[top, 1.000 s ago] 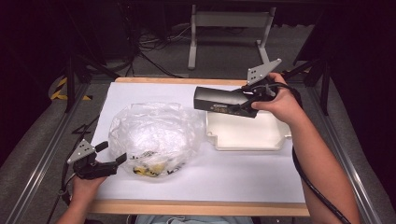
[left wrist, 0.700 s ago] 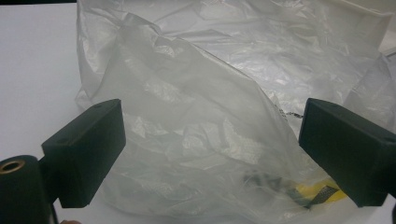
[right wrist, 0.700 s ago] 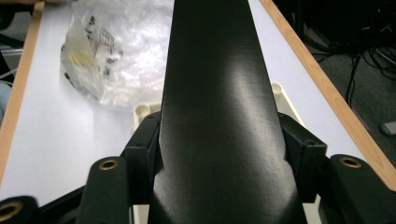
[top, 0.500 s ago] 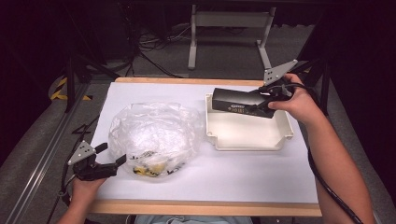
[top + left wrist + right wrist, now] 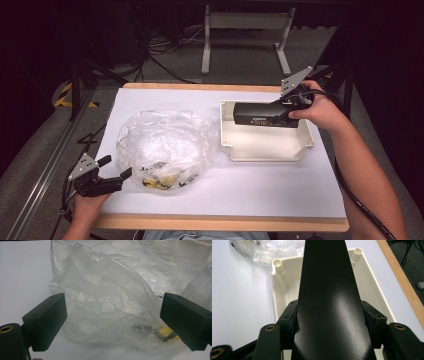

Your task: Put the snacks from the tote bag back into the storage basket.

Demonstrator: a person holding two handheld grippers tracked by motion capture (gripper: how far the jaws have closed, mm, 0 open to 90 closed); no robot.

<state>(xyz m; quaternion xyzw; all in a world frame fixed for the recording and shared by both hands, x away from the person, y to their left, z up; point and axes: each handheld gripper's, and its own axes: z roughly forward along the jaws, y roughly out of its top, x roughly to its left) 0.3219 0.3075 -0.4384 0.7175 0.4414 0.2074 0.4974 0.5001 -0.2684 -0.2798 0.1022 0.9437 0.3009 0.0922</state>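
While we look down from the high view, our right gripper [image 5: 280, 111] is clamped on a long black rectangular box [image 5: 264, 115], holding it level over the shallow white plastic tray [image 5: 265, 150] on the right half of the white-topped counter [image 5: 260, 185]. Our left gripper [image 5: 116, 169] sits at the near left, jaws spread, just beside the crumpled clear plastic bag [image 5: 165, 145] with small yellow and black pieces [image 5: 160, 180] inside.

In the left gripper view, both jaws stand wide apart with the bag [image 5: 112, 297] between and beyond them, a yellow piece [image 5: 166, 331] showing through the film.

In the right gripper view, the jaws pinch the black box [image 5: 329, 302] from both sides, the tray [image 5: 279, 287] lying beneath it and the bag [image 5: 269, 250] at top left.
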